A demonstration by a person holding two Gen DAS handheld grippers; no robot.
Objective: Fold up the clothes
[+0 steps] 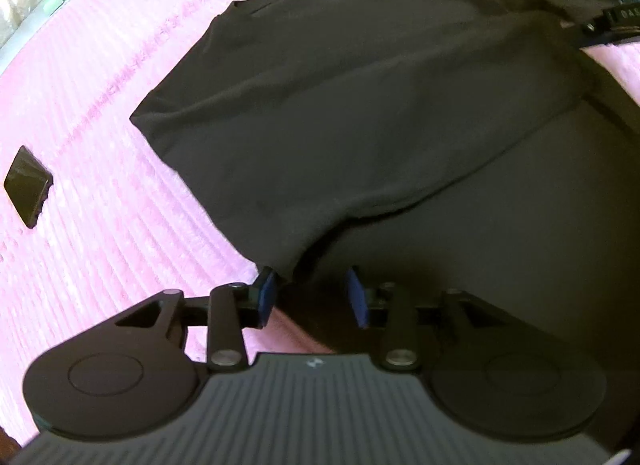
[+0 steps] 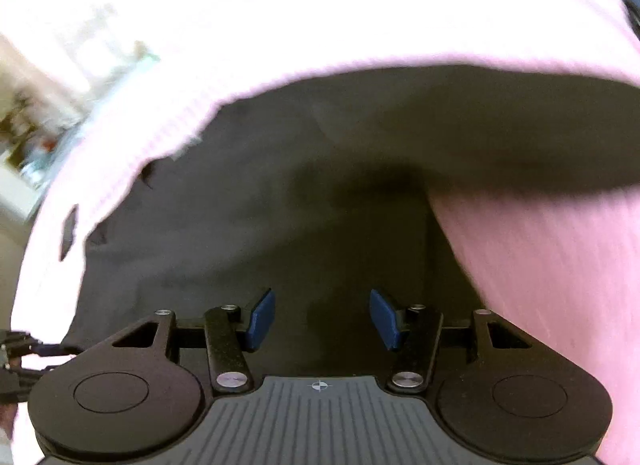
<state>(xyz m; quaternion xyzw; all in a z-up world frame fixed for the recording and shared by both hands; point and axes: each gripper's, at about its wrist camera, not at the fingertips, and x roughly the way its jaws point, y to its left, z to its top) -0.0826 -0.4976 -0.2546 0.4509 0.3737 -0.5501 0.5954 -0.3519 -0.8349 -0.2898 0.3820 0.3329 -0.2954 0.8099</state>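
Your black T-shirt (image 1: 360, 105) lies on the pink ribbed bedspread (image 1: 100, 245) with one side already doubled over, its fold edge running toward your left gripper (image 1: 312, 293). Both the left and your right gripper (image 2: 322, 319) stand wide and empty above the cloth. More folds look left.

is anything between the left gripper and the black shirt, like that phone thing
Nothing visible does. The left hand-held gripper is open right at the folded edge of the black shirt. The small dark flat object lies apart on the pink cover, off to the side.
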